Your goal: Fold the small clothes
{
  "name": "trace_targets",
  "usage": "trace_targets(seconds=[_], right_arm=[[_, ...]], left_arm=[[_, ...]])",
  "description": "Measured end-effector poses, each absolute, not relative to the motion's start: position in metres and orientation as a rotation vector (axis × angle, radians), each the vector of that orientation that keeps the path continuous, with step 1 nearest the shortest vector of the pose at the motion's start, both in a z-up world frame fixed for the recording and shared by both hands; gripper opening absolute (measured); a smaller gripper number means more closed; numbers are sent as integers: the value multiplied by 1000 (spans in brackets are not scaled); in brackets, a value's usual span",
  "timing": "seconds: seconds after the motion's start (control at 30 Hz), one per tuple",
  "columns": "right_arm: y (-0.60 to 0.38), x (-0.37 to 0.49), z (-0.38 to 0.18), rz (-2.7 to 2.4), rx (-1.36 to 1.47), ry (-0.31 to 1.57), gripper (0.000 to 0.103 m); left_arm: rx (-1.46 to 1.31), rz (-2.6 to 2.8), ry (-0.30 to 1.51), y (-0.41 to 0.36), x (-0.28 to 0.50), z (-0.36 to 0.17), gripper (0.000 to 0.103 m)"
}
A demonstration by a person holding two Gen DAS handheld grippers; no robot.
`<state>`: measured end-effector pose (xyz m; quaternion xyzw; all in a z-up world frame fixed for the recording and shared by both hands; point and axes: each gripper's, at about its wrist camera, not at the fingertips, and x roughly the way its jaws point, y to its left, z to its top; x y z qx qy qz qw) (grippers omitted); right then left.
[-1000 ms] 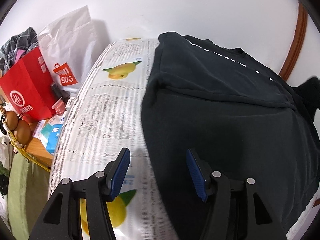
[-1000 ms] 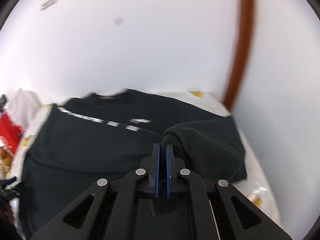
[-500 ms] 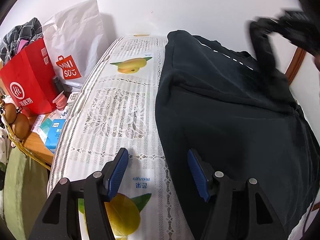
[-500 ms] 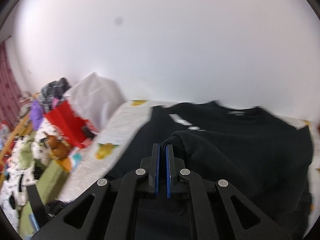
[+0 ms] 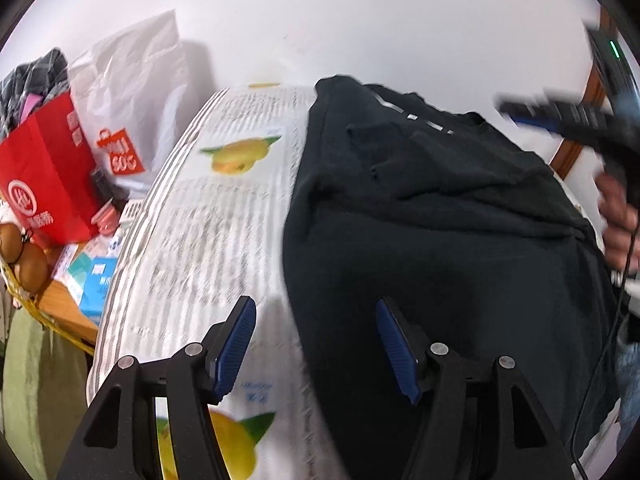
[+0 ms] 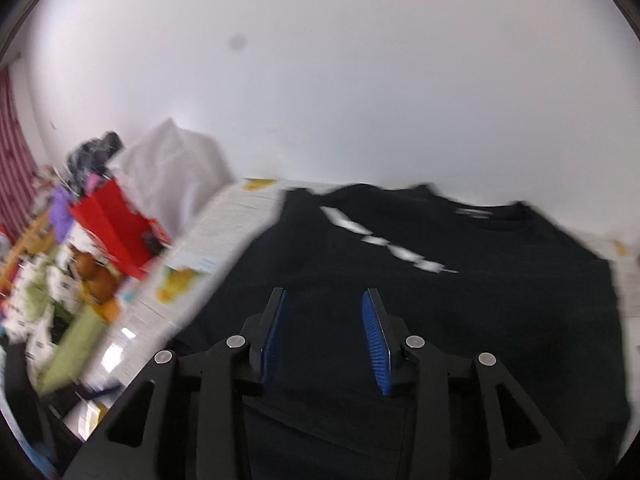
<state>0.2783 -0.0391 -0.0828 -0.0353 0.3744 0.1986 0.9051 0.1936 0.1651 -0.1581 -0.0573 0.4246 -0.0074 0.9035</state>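
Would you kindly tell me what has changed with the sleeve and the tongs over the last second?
The right tongs, shut on the black sleeve a second ago, carried it across the sweatshirt toward the bag side. Their jaws are now opening, nothing pinched between them; the sleeve lies folded over the chest. The left tongs stayed open over the sweatshirt's near edge, and the red bag is unmoved.

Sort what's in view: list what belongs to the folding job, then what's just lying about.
For the job:
- black sweatshirt
- left gripper, open
- right gripper, jaws opening, nothing pinched

Lying about:
- red bag
- white shopping bag
- blue box
- mango-print cloth underneath
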Motion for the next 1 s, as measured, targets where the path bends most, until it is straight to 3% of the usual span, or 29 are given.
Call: trace_targets(seconds=[0.4,0.67,0.7,0.73,0.8,0.93,1.0], right_arm=[[-240,253,-136,-14,-113,894,38],[-298,269,-148,-110,-42,910,38],[-301,273,-151,-108,-35,917,39],[-302,274,-154,-103,-35,924,39],[-304,276,-159,-100,-44,936,40],[-306,271,-149,-123,-29,867,42],[-310,272,-149,-122,-4,858,50]], left_arm=[[28,-19,850,107,255,-138,60],[100,-13,896,80,298,-160,60],[106,-11,892,78,300,-162,56],[118,-8,885,75,302,-162,39],[129,12,872,73,305,-159,20],[38,50,792,98,298,-139,13],[8,28,836,106,299,-144,13]])
